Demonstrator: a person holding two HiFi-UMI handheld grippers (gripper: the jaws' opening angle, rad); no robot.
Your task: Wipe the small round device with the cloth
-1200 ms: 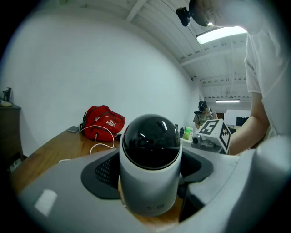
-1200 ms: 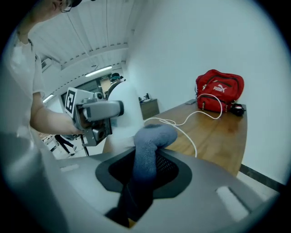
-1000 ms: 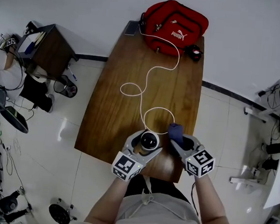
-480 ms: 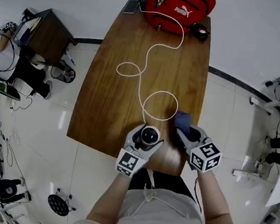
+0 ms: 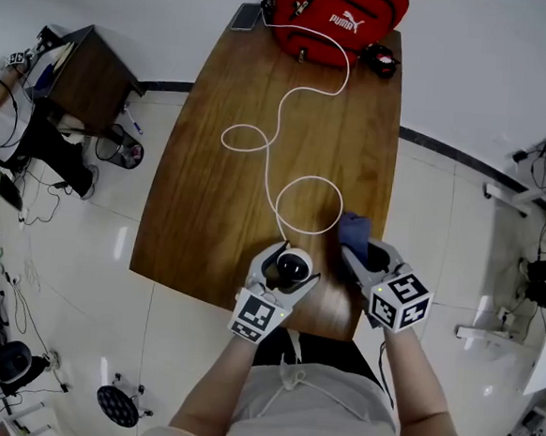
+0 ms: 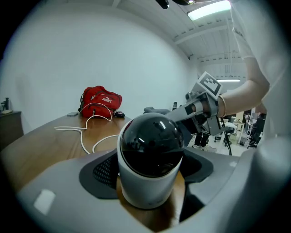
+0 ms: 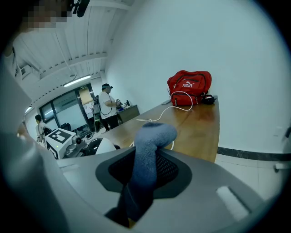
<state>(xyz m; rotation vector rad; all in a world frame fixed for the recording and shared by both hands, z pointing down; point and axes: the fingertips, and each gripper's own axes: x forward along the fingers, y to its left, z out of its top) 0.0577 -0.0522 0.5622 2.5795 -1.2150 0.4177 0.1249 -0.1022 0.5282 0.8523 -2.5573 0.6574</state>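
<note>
Both claws grip sth: left gripper (image 5: 285, 271) clamps the small round device (image 6: 151, 154), right gripper (image 5: 359, 254) pinches the blue cloth (image 7: 148, 150). Only right gripper view shows a person (image 7: 107, 103) behind.

1 s span | small round device (image 5: 295, 263) in left gripper (image 5: 286, 272) drawn slightly back from cable loop (image 5: 310, 180) | gap to cloth (image 5: 352, 231) wider

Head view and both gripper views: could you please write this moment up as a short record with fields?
left claw: shut on the small round device, at the near end of the table
right claw: shut on the blue cloth
device: white body, dark dome, upright
cloth to device: beside it, not touching
cable: white, looping across the table to the red bag
</note>
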